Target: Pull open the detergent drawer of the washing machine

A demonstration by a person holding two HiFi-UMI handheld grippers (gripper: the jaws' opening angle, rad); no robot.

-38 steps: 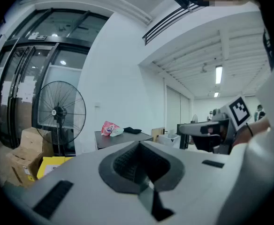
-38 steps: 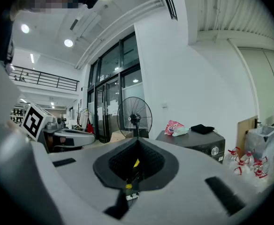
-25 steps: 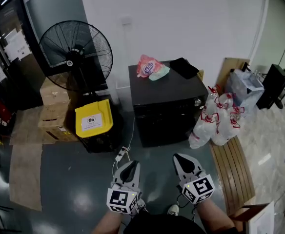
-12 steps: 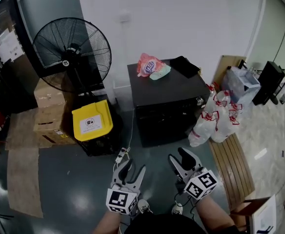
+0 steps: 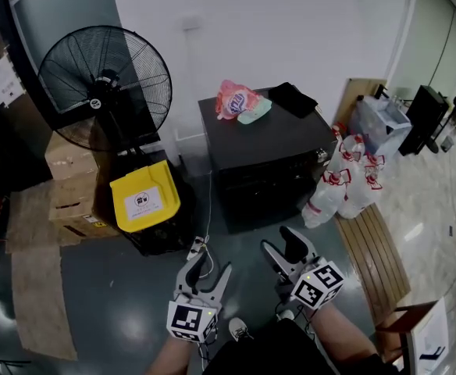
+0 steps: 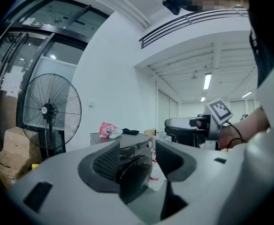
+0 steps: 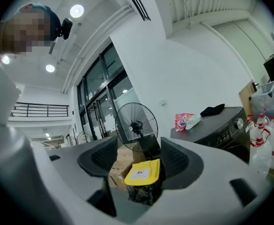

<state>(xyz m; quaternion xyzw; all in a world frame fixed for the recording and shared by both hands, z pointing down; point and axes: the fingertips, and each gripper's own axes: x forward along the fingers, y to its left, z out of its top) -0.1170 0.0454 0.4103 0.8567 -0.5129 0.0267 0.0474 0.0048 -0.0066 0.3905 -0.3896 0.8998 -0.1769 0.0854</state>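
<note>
The black washing machine stands against the white wall, some way ahead of both grippers. Through the left gripper's gap I see its round door and control panel; its drawer front is too small to pick out. The machine's knob and panel lie at the right of the right gripper view. My left gripper hovers over the grey floor with its jaws opening, nothing between them. My right gripper is beside it, rolled to one side, jaws also opening and empty.
A pink packet and a black cloth lie on the machine's top. To its left stand a large fan, a yellow-lidded bin and cardboard boxes. White bags and a wooden bench are on the right. A power strip lies on the floor.
Both grippers went from shut to open jaws. They moved forward towards the machine, and the right gripper rolled sideways.
</note>
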